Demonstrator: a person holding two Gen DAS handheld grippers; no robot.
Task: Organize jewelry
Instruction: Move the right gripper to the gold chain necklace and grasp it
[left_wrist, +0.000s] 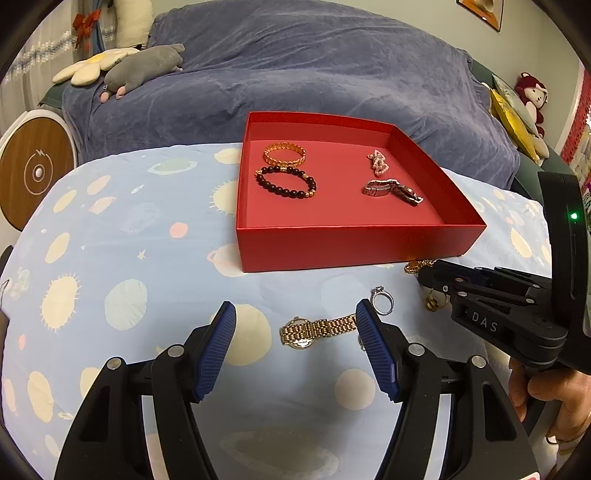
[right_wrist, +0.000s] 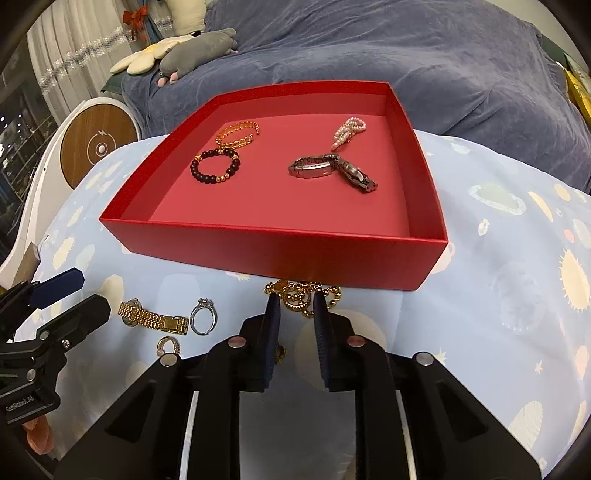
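A red box (left_wrist: 351, 251) (right_wrist: 277, 254) on the blue patterned cloth holds a gold bangle (right_wrist: 238, 133), a dark bead bracelet (right_wrist: 214, 166), a pink pearl piece (right_wrist: 349, 131) and a silver watch (right_wrist: 332, 168). In front of the box lie a gold watch (left_wrist: 314, 330) (right_wrist: 153, 317), a silver ring (left_wrist: 382, 301) (right_wrist: 203, 317), a small ring (right_wrist: 168, 345) and a gold chain (right_wrist: 295, 295). My left gripper (left_wrist: 295, 306) stands wide open just above the gold watch, holding nothing. My right gripper (right_wrist: 297, 301) has a narrow gap, its tips straddling the gold chain without visibly pinching it.
A blue blanket (left_wrist: 295, 74) covers a sofa behind the table, with a grey plush toy (left_wrist: 144, 68) on it. A round wood-faced device (left_wrist: 35, 173) stands at the left. A person's hand (left_wrist: 535, 391) holds the right gripper's handle.
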